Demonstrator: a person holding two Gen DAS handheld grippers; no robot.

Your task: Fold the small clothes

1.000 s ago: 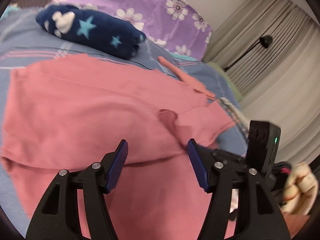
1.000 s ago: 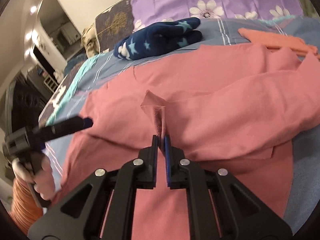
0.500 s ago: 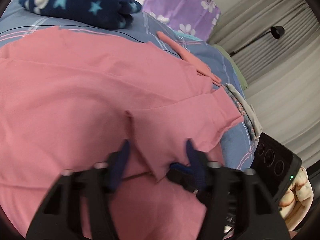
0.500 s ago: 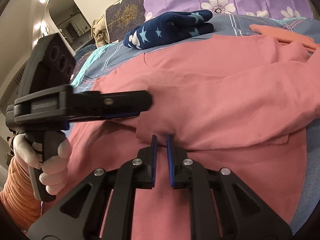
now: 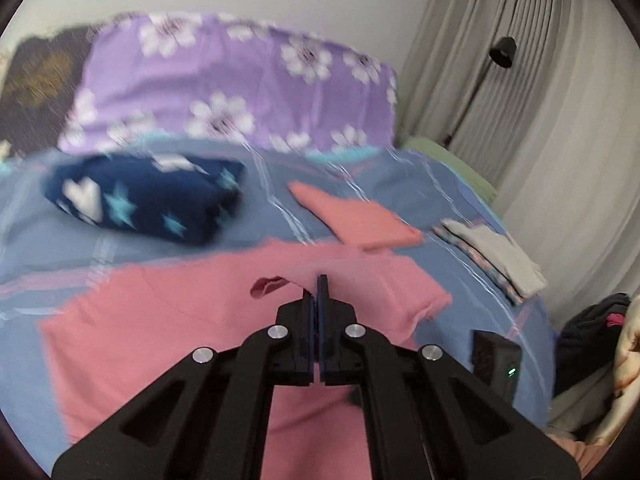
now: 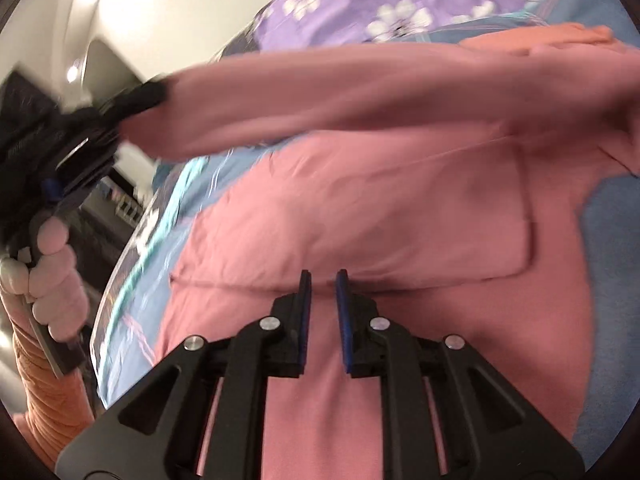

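My left claw [image 5: 319,294] has just closed and pinches a fold of the pink cotton garment [image 5: 168,320] spread on the blue striped bed [image 5: 460,208], raising that fold off it. My right claw [image 6: 322,282] has just been opening; its jaws stand narrowly apart above the garment's near hem, at 6 o'clock.

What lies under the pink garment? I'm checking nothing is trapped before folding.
Around the pink garment only the blue striped bedsheet shows. Whatever lies beneath its middle is covered.
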